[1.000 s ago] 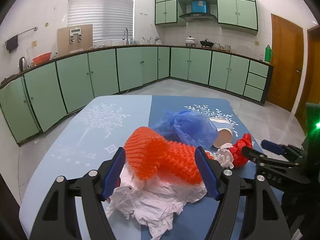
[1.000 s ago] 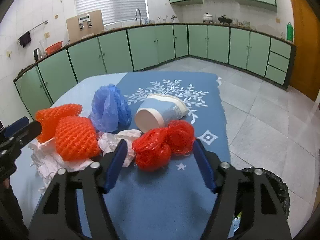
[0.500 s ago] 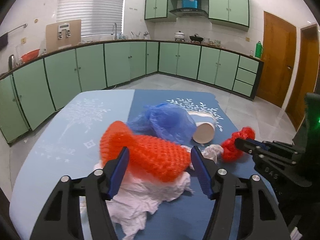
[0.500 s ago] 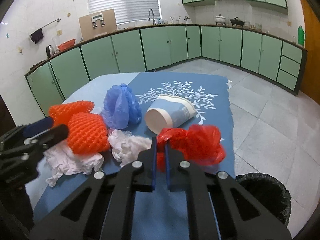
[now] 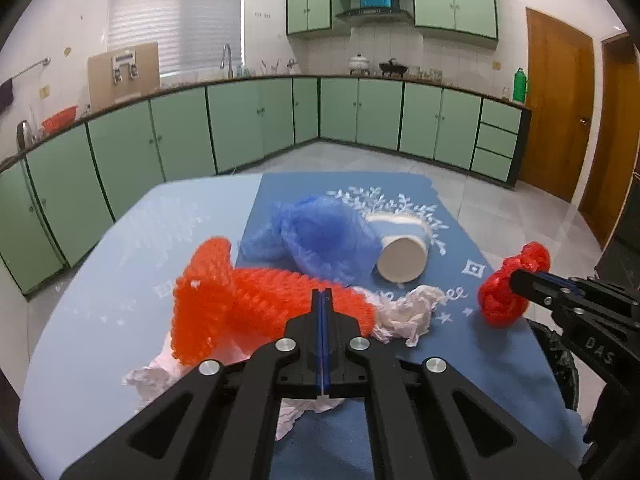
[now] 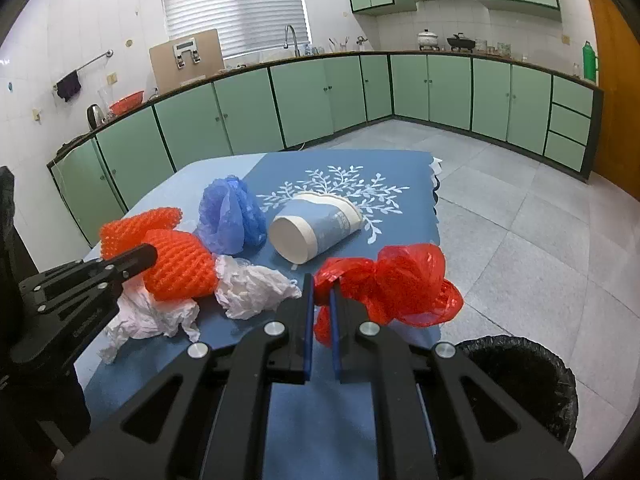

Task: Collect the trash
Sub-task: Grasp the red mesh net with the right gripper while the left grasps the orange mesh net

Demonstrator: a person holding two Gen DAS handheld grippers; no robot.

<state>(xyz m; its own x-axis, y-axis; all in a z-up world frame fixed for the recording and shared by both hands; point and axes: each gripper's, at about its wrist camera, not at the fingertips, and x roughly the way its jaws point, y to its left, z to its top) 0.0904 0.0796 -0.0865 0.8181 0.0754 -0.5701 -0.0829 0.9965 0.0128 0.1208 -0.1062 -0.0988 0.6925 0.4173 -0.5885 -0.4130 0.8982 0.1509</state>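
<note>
My left gripper is shut on the orange foam net, which also shows in the right wrist view, lifted slightly over crumpled white tissue. My right gripper is shut on the red plastic bag, held above the table's right edge; the bag also shows in the left wrist view. A blue plastic bag and a tipped paper cup lie on the blue tablecloth.
A black-lined trash bin stands on the floor right of the table, below my right gripper. More white tissue lies under the orange net. Green kitchen cabinets line the walls beyond a tiled floor.
My left gripper has shut on the orange net. My right gripper, shut on the red bag since half a second ago, has lifted it up and toward the right.
</note>
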